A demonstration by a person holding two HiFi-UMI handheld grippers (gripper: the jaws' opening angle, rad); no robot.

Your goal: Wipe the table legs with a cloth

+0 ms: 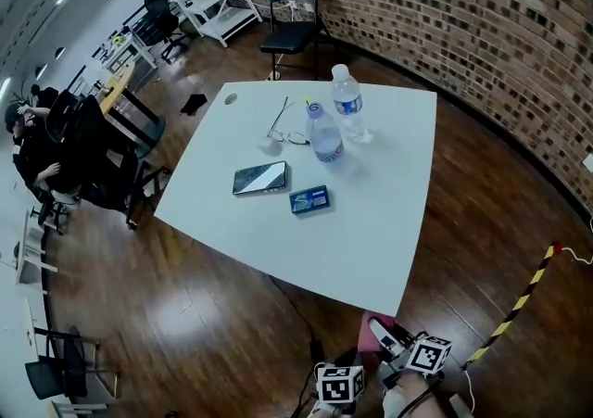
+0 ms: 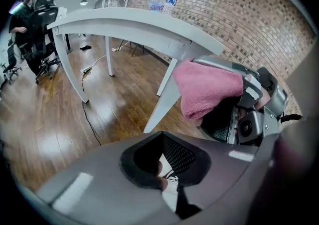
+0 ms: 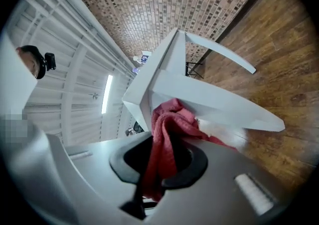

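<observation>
Okay, the cloth is in your right gripper. Its jaws are clamped on a bunched fold, and the rest spills out ahead and lies against the near leg, up where that leg joins the counter. In the left gripper view the cloth sits just beside the near leg, under the counter's corner.

Left gripper: jaws drawn together with nothing between them, held low and apart from the near leg.

Handling, my read: the cloth is pink terry, soft, light and floppy. It has no stiffness, so it only wipes where the jaws back it. The hold on the bunched middle looks right, though loose tails will drag rather than scrub. Fold it partway round the leg to reach more than one face.

The near leg is white, smooth and flat-sided, probably painted metal, and slants outward down to the glossy wood floor. It's hard and slick, so the cloth should slide easily, but the edges could snag the pile. The counter looks light, and two water bottles stand on it well away from the near leg. Press gently or they may tip.
</observation>
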